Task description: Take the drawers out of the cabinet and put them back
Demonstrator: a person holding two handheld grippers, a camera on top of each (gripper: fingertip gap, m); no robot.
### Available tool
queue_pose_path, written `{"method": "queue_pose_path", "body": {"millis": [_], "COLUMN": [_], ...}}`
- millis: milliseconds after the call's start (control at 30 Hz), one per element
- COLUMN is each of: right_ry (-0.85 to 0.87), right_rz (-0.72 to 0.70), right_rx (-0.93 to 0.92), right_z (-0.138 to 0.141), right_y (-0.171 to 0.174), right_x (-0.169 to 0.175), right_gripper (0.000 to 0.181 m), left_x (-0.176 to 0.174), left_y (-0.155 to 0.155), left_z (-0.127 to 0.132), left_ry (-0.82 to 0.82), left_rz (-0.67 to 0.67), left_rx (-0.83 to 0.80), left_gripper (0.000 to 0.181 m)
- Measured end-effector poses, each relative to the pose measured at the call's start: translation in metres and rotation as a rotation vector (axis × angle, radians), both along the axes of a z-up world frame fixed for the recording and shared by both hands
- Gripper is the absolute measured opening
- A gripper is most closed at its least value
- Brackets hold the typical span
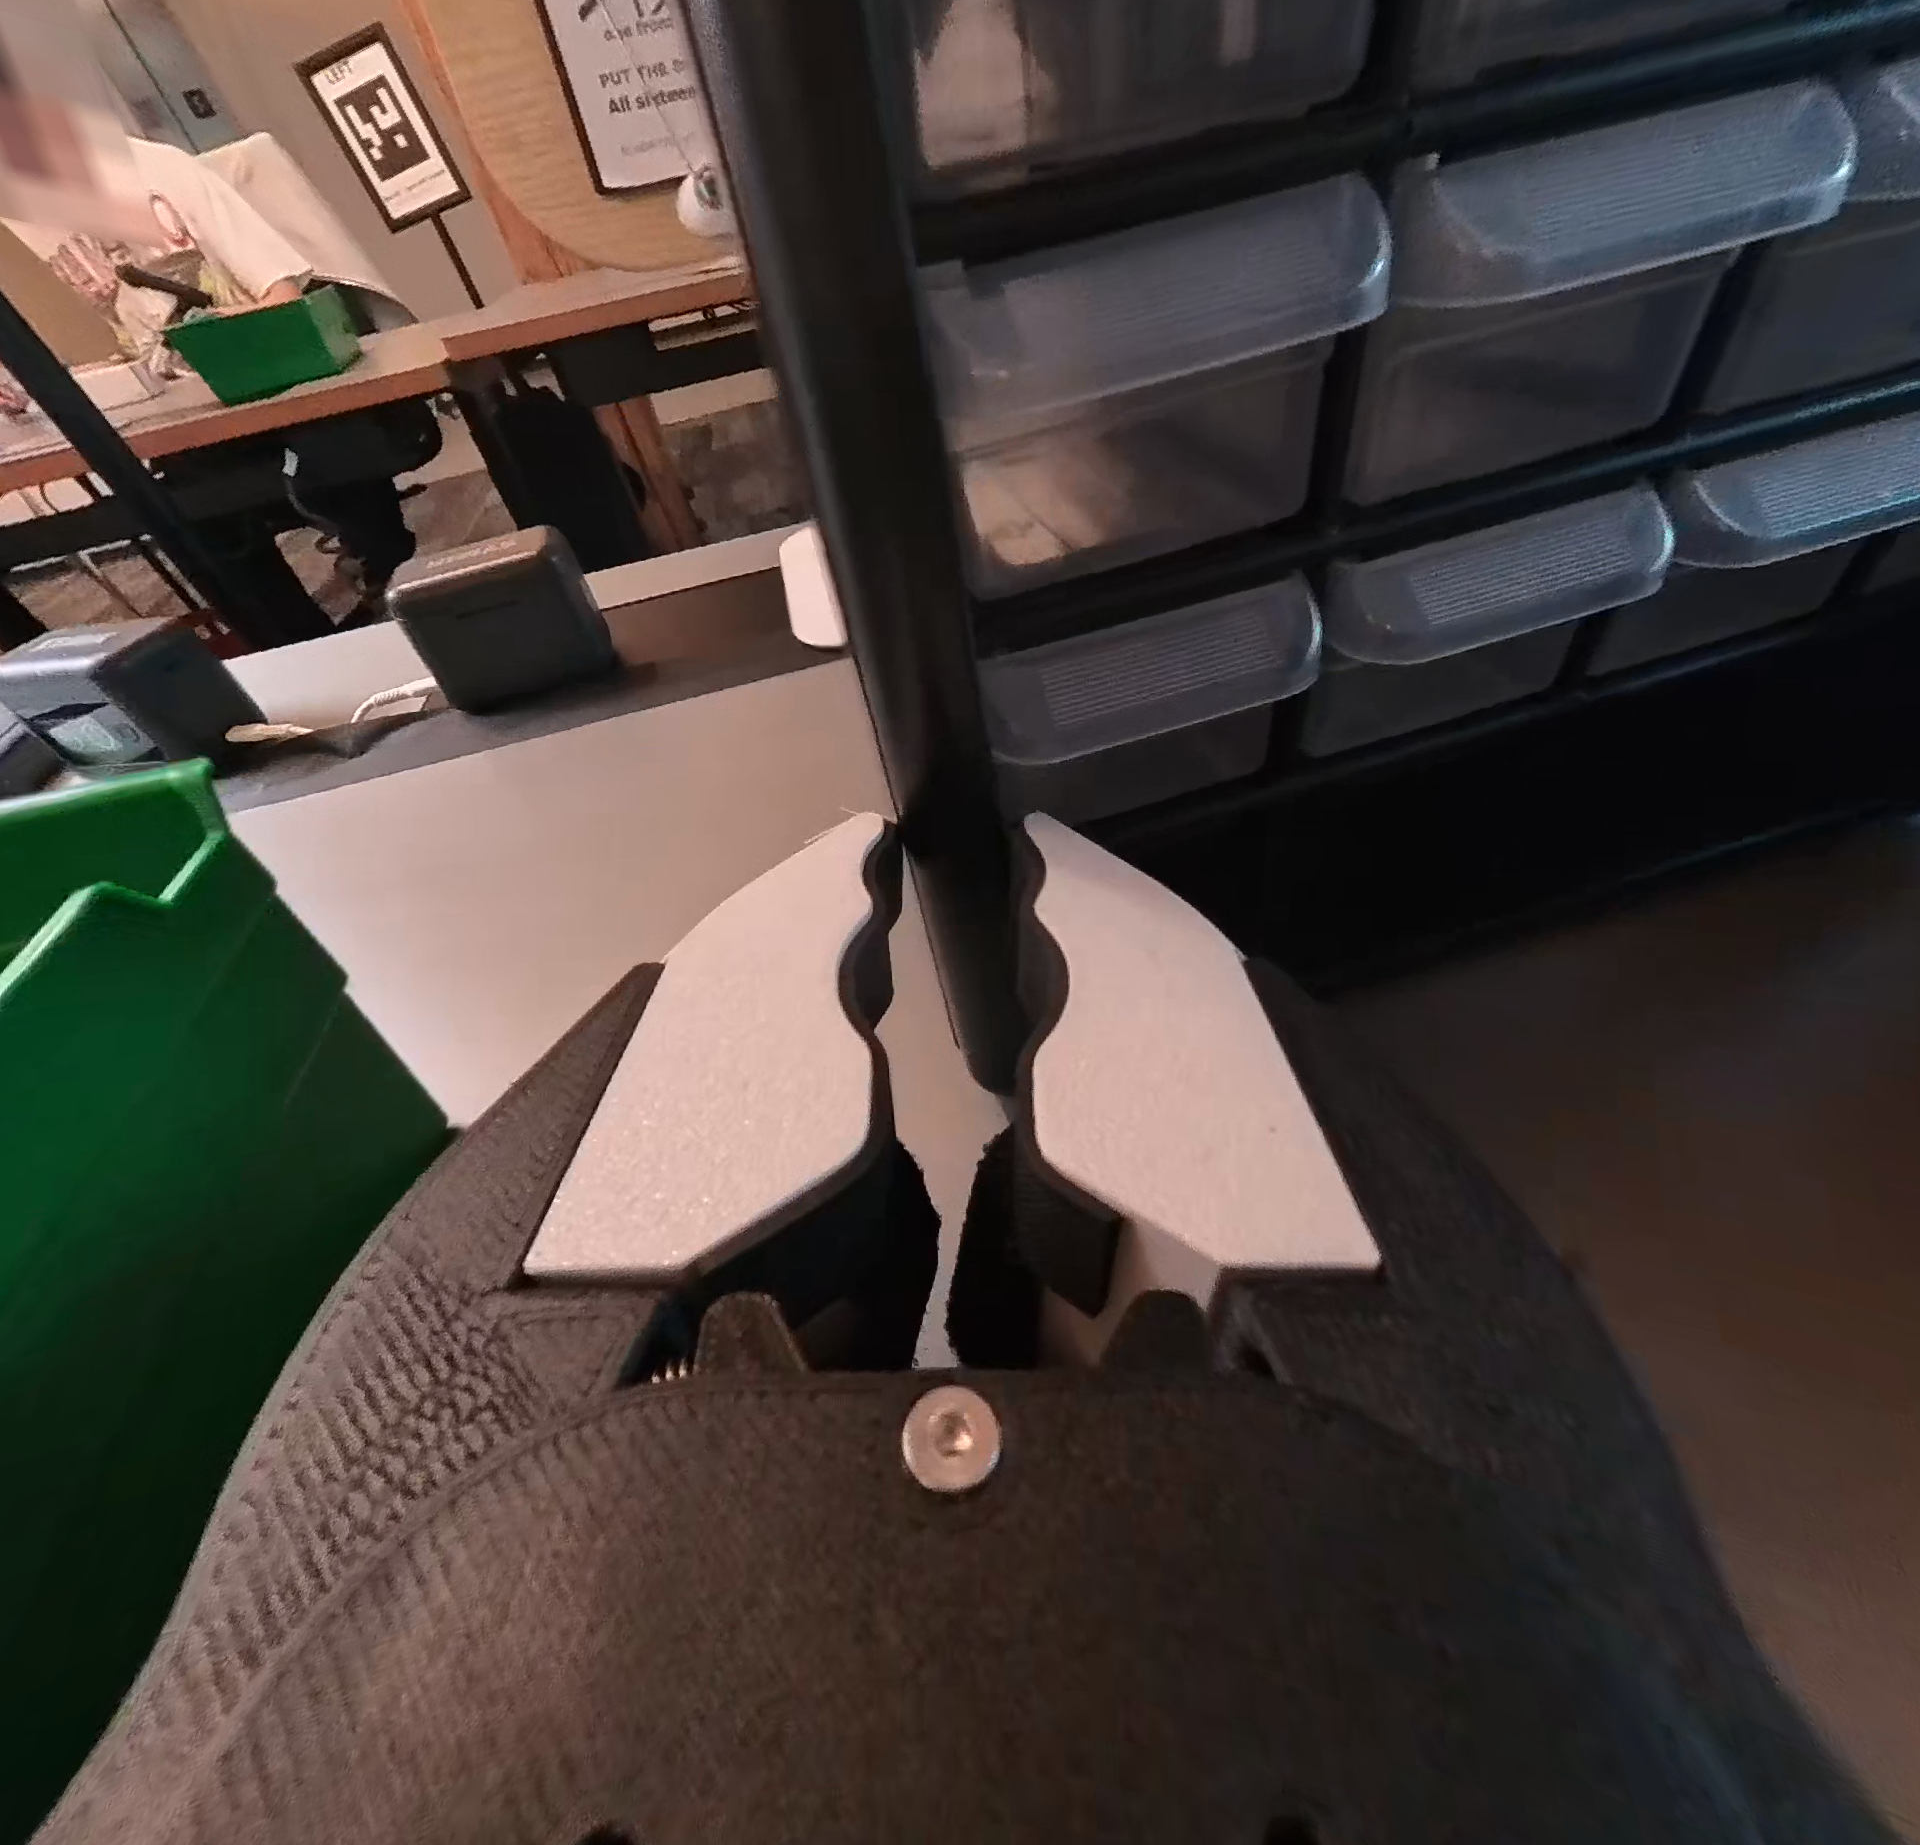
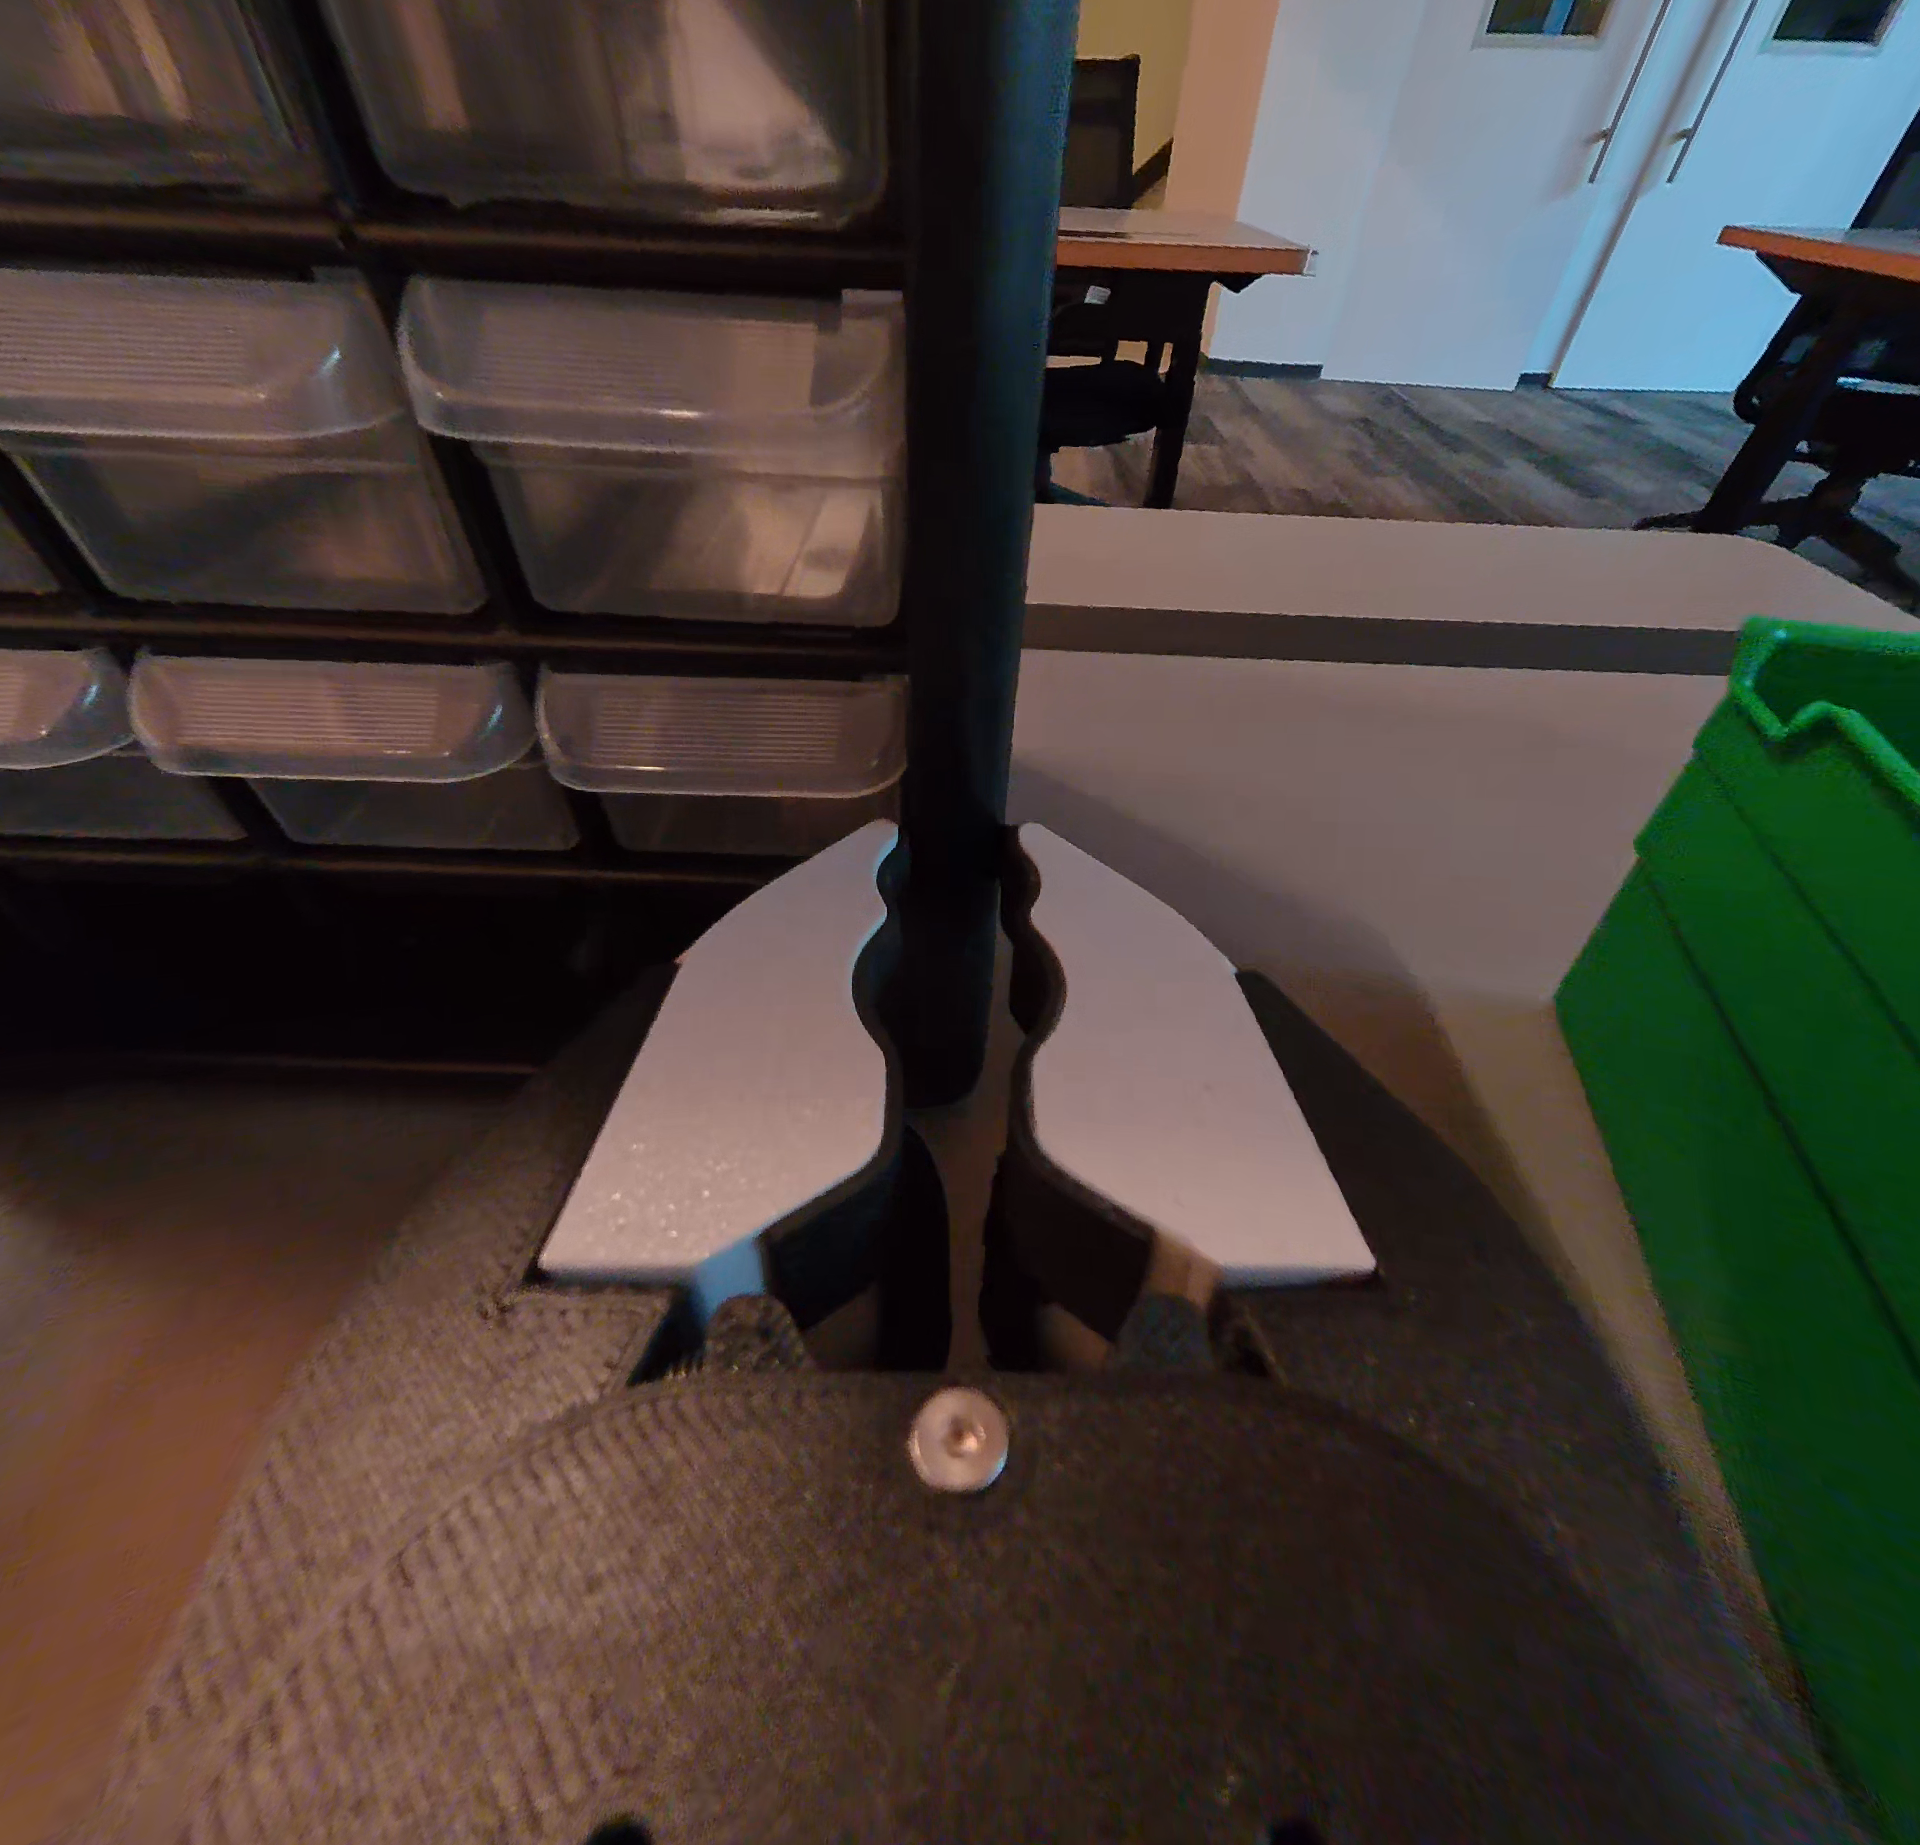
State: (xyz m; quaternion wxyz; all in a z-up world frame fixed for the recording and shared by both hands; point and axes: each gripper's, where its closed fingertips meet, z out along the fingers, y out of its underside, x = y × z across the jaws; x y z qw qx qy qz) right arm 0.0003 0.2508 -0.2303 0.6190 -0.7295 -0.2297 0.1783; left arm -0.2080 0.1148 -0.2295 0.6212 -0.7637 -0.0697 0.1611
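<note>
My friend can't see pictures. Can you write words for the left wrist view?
The left tongs are shut on the black cabinet edge. Clear drawers fill it to the right. A green bin sits on the left.

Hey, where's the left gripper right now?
The left gripper is closed on the cabinet's black left edge near the bottom, in the left wrist view, with clear drawers to its right and a green bin at left.
</note>
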Motion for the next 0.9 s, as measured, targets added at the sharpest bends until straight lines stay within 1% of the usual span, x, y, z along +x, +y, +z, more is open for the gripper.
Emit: {"method": "queue_pose_path", "body": {"millis": [267,367,500,900], "right_ry": [-0.035,-0.023,-0.032,-0.011], "right_rz": [-0.013,-0.004,0.002,0.015], "right_rx": [0.021,0.01,0.016,0.002], "right_z": [0.0,0.0,0.0,0.0], "right_y": [-0.031,-0.041,-0.052,-0.051], "right_x": [0.021,0.027,0.033,0.033], "right_gripper": [0.016,0.016,0.017,0.017], "left_x": [0.025,0.03,0.033,0.035], "left_y": [-0.036,-0.045,-0.05,-0.052], "left_z": [-0.001,-0.001,-0.001,0.0], "left_ry": [-0.001,0.008,-0.003,-0.028], "left_rz": [-0.038,-0.041,-0.049,-0.079], "left_rx": [-0.027,-0.034,-0.035,-0.018], "left_gripper": [0.021,0.021,0.02,0.021]}}
